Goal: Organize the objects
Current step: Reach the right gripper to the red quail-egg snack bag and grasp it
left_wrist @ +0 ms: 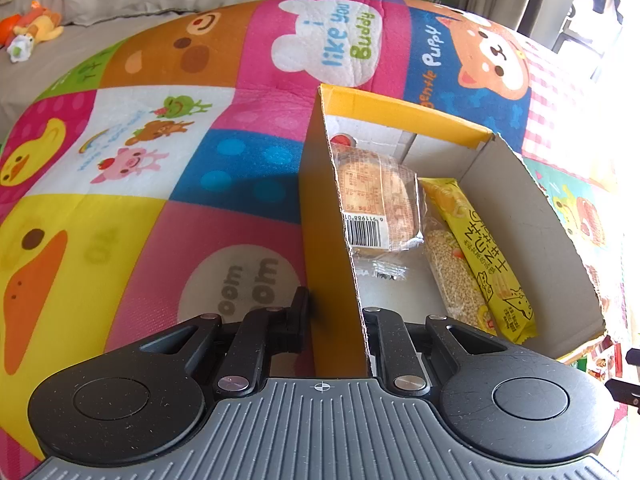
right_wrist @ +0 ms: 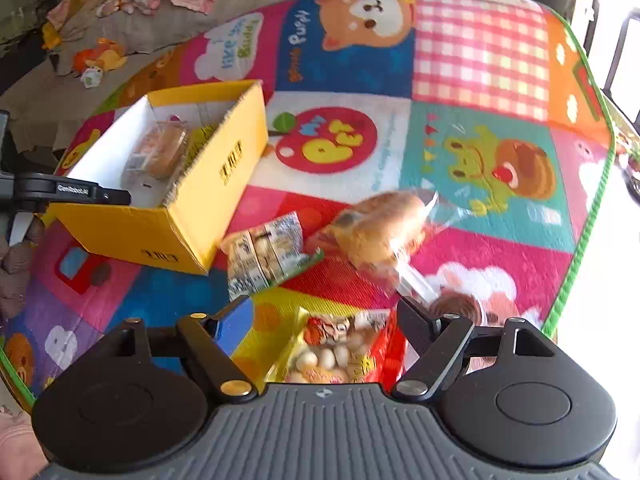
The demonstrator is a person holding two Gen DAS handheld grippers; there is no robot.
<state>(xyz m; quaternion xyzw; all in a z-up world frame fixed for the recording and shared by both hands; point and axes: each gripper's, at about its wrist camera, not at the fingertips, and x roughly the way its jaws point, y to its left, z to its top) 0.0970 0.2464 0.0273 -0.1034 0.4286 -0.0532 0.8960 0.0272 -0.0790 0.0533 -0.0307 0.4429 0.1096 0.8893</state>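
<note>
My left tool [left_wrist: 334,320] is clamped on the near wall of the yellow cardboard box [left_wrist: 328,216]: one finger presses the outer yellow face, the other sits inside, and the jaws stand nearly closed with only the cardboard between them. Past that wall, inside the box, a wrapped round cake [left_wrist: 376,196] with a barcode label leans against the same side. Beside it lie a clear pack of grain bar [left_wrist: 452,276] and a yellow cheese snack bar [left_wrist: 492,264], side by side along the floor of the box. A small clear sachet [left_wrist: 386,271] lies below the cake.

My right tool [right_wrist: 324,316] is spread wide and grips nothing. Between its fingers, low on the play mat [right_wrist: 480,60], lies a yellow and red bag of small round snacks [right_wrist: 340,352], untouched by the pads. Further out, a clear pack of biscuits [right_wrist: 266,254] rests just beside the box's near corner. To its right lies a bread roll in a clear wrapper [right_wrist: 380,228], blurred, its loose end reaching towards my right finger. The box [right_wrist: 216,184] stands to the left on the mat, open-topped, with my left tool [right_wrist: 80,194] on its edge. Beyond the mat, a plush toy [right_wrist: 100,60] lies on grey bedding [right_wrist: 48,100].
</note>
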